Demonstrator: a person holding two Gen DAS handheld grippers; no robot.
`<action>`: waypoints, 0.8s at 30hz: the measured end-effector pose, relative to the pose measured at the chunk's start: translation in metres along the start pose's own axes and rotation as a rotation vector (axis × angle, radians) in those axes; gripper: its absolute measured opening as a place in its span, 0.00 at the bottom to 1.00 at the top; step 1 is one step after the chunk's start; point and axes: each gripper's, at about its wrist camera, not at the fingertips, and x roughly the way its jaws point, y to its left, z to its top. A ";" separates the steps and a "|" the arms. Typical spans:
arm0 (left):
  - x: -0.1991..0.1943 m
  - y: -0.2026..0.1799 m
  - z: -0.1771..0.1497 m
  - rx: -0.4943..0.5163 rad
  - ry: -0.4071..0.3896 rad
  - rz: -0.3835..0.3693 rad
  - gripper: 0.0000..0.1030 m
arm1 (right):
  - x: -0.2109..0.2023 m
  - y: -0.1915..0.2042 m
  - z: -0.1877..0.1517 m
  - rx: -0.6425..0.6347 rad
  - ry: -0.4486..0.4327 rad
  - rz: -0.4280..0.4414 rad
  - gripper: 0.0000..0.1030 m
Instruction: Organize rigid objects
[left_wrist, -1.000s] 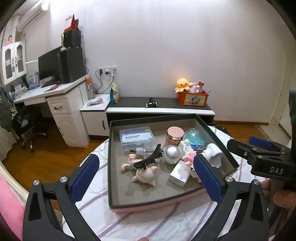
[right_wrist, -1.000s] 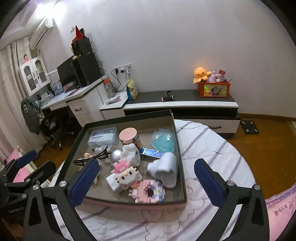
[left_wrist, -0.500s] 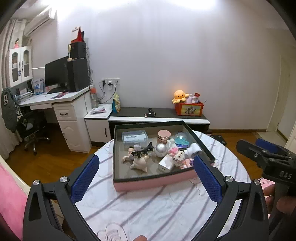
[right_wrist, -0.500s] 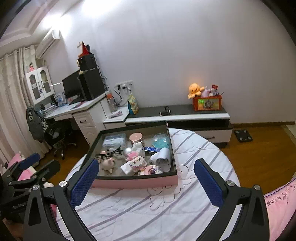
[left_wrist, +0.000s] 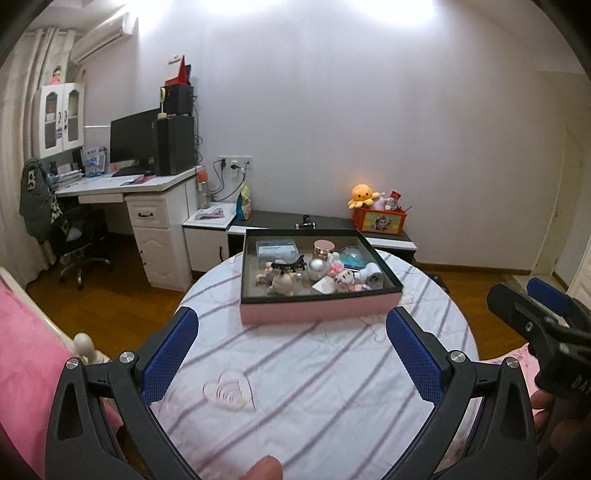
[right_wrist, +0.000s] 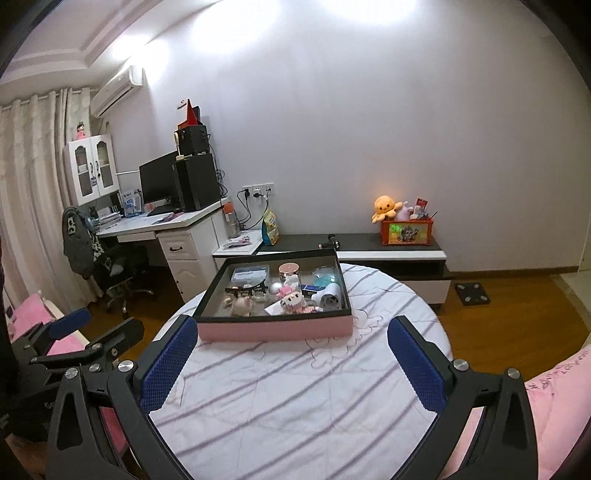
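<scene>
A pink box with a dark rim (left_wrist: 317, 312) (right_wrist: 273, 328) stands on the far part of the round table. It holds several small things: a clear plastic case (left_wrist: 277, 247), a rose-topped jar (left_wrist: 324, 246), a silver ball (left_wrist: 317, 268), a black hair clip (left_wrist: 288, 265), small toy figures (left_wrist: 343, 275) and a white roll (left_wrist: 373, 275). My left gripper (left_wrist: 291, 358) is open and empty, well back from the box above the near table. My right gripper (right_wrist: 291, 362) is open and empty too, also back from the box.
The round table has a striped white cloth (left_wrist: 314, 369). Behind it stand a low dark cabinet (right_wrist: 369, 243) with an orange toy box (right_wrist: 406, 230), a white desk (left_wrist: 147, 206) with a monitor, and an office chair (left_wrist: 81, 240). Pink bedding (left_wrist: 26, 350) lies at the left.
Both grippers have pulled back and up from the box, so it looks smaller and farther away. Both stay open and empty.
</scene>
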 end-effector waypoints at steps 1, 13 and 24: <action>-0.011 -0.001 -0.003 -0.001 -0.009 0.001 1.00 | -0.008 0.002 -0.002 -0.007 -0.010 -0.003 1.00; -0.057 -0.009 -0.016 0.039 -0.053 0.038 1.00 | -0.049 0.013 -0.008 -0.031 -0.065 -0.026 1.00; -0.058 -0.002 -0.019 0.017 -0.036 0.047 1.00 | -0.052 0.008 -0.011 -0.020 -0.069 -0.045 1.00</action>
